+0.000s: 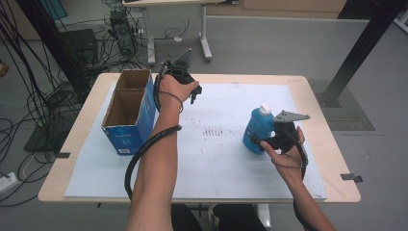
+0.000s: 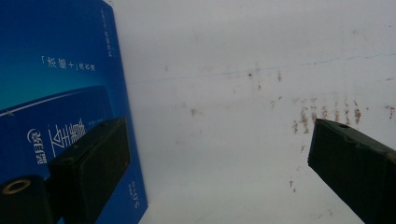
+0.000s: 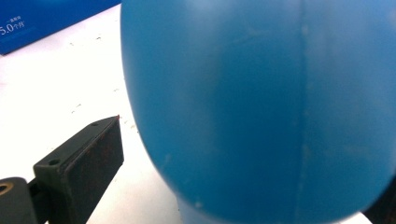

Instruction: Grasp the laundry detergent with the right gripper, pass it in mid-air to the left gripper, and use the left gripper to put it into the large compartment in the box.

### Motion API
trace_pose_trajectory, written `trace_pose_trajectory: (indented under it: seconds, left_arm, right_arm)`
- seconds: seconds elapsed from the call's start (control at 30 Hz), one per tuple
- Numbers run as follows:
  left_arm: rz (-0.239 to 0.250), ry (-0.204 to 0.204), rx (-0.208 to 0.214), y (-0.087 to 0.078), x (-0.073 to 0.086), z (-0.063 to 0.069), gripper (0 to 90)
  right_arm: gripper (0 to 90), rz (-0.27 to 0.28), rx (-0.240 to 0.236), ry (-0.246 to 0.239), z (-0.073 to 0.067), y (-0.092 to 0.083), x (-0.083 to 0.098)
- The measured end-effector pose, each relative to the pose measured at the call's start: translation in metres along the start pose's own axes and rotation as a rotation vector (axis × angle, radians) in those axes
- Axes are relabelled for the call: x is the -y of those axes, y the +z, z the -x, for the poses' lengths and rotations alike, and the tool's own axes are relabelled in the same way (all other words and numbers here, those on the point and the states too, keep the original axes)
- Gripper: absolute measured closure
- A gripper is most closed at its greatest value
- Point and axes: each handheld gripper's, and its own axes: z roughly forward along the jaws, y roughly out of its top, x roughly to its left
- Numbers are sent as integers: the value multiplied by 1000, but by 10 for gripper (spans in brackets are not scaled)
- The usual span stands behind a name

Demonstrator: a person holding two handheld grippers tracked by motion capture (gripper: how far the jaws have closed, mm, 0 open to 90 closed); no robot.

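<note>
A blue bottle (image 1: 258, 126) with a white cap stands on the white sheet (image 1: 221, 159) at the right. My right gripper (image 1: 259, 141) is open around its lower body. In the right gripper view the bottle (image 3: 261, 102) bulges between the jaws, and a gap shows between it and the left pad (image 3: 91, 161). An open-topped blue cardboard box (image 1: 129, 115) stands at the left. My left gripper (image 1: 194, 91) hovers open just right of the box's far end, with nothing between its jaws. In the left gripper view the box (image 2: 56, 93) sits behind the left jaw of the gripper (image 2: 219, 135).
The sheet carries brown smudges (image 1: 211, 131) at its middle. The wooden table edge (image 1: 337, 144) runs close to the right of the bottle. Cables and a black frame post (image 1: 361, 48) stand on the floor beyond the table.
</note>
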Motion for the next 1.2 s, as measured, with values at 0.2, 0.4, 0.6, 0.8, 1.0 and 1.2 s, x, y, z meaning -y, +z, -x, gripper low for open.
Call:
trace_pose_trajectory:
  seconds: [0.2,0.4,0.6,0.8,1.0,1.2]
  left_arm:
    - [1,0,-1,-1,0,-1,63]
    - [5,-2,0,-2,-1,0,63]
    - [9,0,0,-2,-1,0,63]
    - [9,2,2,-3,0,0,63]
    - [15,-6,11,-4,-1,0,63]
    - [15,-3,13,-4,-1,1,62]
  right_arm:
    - [17,1,-3,-3,-1,1,0]
    - [16,3,-4,3,0,0,0]
    - [15,5,4,4,-1,-1,-1]
    - [15,2,2,5,-1,0,0]
    - [15,6,7,10,-3,1,1]
    - [14,5,4,11,-2,1,1]
